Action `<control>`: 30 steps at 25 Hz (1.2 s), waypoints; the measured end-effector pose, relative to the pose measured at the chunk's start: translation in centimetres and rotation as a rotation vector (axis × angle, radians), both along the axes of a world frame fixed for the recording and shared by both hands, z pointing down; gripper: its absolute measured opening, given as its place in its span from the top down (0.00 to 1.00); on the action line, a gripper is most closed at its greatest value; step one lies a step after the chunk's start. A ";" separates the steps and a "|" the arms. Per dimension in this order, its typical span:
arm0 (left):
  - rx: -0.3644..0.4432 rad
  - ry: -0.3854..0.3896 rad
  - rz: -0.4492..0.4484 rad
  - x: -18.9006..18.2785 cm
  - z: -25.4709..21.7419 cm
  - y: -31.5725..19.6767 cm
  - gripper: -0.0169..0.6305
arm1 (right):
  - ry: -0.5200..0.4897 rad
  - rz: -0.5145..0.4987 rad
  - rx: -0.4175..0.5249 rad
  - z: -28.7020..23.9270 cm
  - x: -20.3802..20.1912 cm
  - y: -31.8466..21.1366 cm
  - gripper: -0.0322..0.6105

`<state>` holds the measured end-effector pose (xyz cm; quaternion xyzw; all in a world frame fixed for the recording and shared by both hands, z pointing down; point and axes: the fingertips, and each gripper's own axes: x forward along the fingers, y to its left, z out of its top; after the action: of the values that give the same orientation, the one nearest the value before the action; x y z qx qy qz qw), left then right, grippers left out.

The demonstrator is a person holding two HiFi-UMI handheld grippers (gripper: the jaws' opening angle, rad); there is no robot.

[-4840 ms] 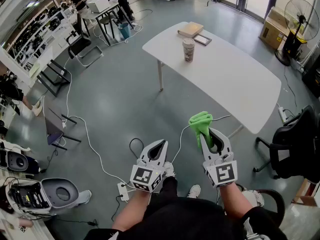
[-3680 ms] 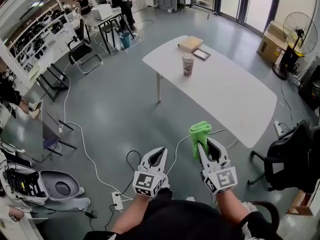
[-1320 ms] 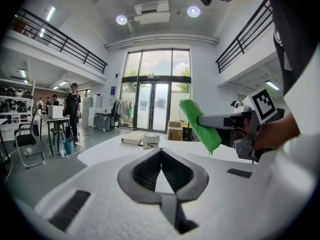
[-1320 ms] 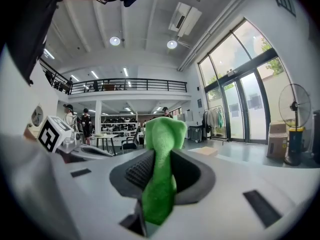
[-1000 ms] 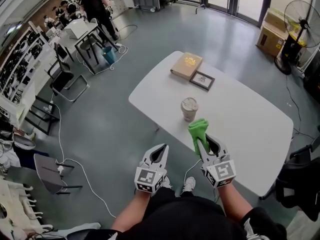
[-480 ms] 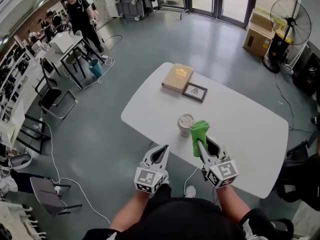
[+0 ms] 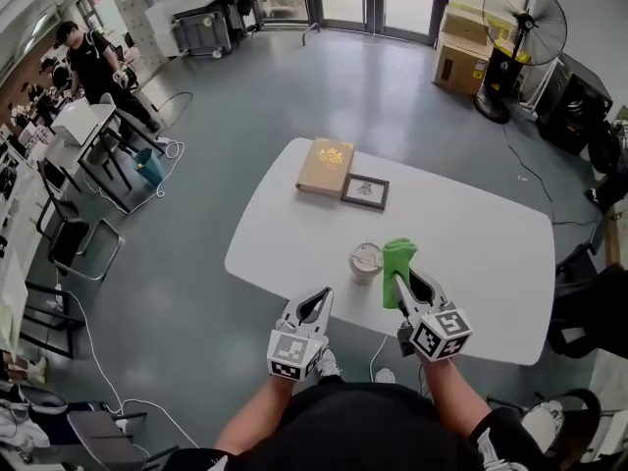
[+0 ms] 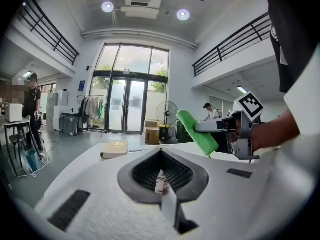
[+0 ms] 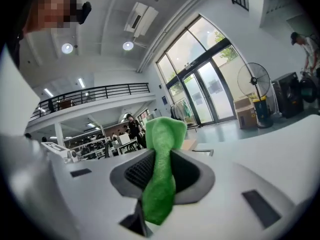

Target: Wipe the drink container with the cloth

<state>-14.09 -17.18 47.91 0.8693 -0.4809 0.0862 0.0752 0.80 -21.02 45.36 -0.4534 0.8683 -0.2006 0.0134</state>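
Now the person stands at the near edge of a white table (image 7: 471,253) with 2 grippers held out in front. The right gripper (image 7: 399,285) has its jaws pinched on a green cloth (image 7: 397,261); its own view shows the cloth clamped between the ribbed pads, with 1 folded end sticking out past the tips and the other hanging down behind them. The left gripper (image 7: 324,294) is empty, its jaws pressed together at the tips, and it hovers near the table's front edge. The drink container (image 7: 366,261), a pale paper cup with a lid, stands upright on the table just left of the cloth as seen from above. From the left gripper view the cup shows low down, straight ahead beyond the closed jaws, while the cloth is held up in the air to its right, apart from it. Farther back on the table lie a tan book (image 7: 325,166) and, just beside it, a small dark picture frame (image 7: 365,191). A standing fan (image 7: 525,8) and cardboard boxes (image 7: 461,62) are by the glass doors, and another person (image 7: 93,57) stands well off to the left near some desks
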 end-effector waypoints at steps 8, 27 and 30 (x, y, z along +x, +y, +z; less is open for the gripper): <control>-0.024 0.036 0.147 -0.1 1.2 -2.1 0.96 | -0.062 0.072 -0.091 1.5 1.3 -1.9 0.80; -0.081 -0.035 0.125 2.9 3.4 -5.6 0.96 | -0.397 -0.006 -0.400 8.2 3.7 -5.2 0.80; -0.074 -0.102 0.150 3.0 4.3 -5.1 0.96 | -0.449 -0.014 -0.466 10.1 2.9 -5.3 0.80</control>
<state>-11.06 -22.33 52.18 0.8940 -0.4141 0.1534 0.0761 3.67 -26.33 55.41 -0.3829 0.7774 -0.4891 0.0990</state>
